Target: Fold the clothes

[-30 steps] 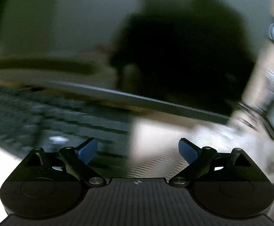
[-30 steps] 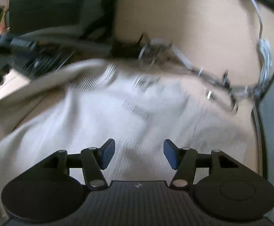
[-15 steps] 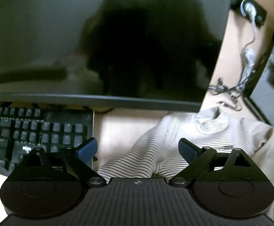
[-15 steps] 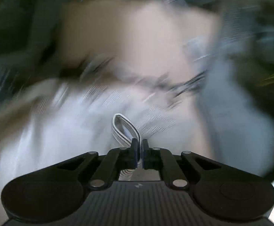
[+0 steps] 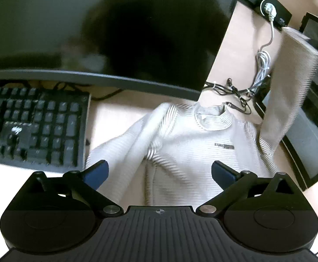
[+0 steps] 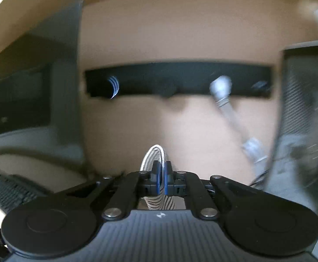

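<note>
Half a second on, the left view has swung down and steadied: the striped sweater [image 5: 193,150] now fills the space ahead of the left tool [image 5: 160,171], where before only its upper part showed. That tool hangs over the sweater with its blue fingers [image 5: 96,171] spread wide, nothing between them. The garment lies on the desk [image 5: 115,118] with its long axis running away from the tool, collar [image 5: 213,118] at the far end and chest label facing up. One sleeve [image 5: 290,91] rises off to the right, lifted high above the desk. A keyboard [image 5: 34,126] sits just left of the sweater, a monitor [image 5: 97,28] overhangs beyond it, and tangled cables [image 5: 235,91] lie past the collar. Free desk shows only in a strip between keyboard and fabric.

Over to the right view, blurred: the right tool [image 6: 161,178] has risen since the earlier frame, its jaws clamped tight on a striped cuff [image 6: 155,155] that loops up just beyond the tips. Ahead there's a tan wall [image 6: 180,39] with a dark power strip [image 6: 176,84] and a white plug [image 6: 221,86].
</note>
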Tool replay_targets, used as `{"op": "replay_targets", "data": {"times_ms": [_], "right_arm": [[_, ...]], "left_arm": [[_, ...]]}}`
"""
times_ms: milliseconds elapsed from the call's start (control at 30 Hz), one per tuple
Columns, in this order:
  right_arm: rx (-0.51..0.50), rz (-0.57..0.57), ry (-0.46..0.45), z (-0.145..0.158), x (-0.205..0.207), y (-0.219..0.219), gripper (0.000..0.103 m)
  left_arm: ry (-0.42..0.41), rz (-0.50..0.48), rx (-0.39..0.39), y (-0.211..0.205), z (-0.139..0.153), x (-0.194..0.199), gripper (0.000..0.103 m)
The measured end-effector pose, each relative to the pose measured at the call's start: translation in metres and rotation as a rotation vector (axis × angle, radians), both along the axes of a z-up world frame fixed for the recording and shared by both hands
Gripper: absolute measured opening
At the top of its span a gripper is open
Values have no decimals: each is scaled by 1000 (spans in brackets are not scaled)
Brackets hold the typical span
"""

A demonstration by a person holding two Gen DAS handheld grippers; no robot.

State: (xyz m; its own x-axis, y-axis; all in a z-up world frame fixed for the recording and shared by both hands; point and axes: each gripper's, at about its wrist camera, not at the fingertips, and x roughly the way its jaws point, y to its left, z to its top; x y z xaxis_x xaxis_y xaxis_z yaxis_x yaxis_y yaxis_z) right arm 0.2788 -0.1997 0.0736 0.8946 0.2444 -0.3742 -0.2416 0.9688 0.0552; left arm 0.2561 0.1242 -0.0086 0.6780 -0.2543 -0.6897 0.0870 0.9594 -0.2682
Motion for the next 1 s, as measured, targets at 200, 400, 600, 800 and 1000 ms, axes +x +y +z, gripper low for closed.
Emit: {"op": "replay_targets", "data": {"times_ms": [200, 400, 600, 800, 1000], "right_arm": [[-17, 75, 81, -41, 33, 45, 6], [21, 50, 88, -52, 35, 46, 44], [37, 39, 150, -68, 21, 37, 47], [3, 134, 236, -90, -16, 60, 51], [-162, 401, 318, -128, -90, 118, 57]], "left_arm": [[14, 40, 48, 18, -4, -21, 103], [33, 74, 131, 41, -11, -44, 103], [31, 12, 213, 51, -16, -75, 103], [19, -71, 243, 49, -18, -96, 103], [11, -79, 145, 54, -10, -80, 18]]}}
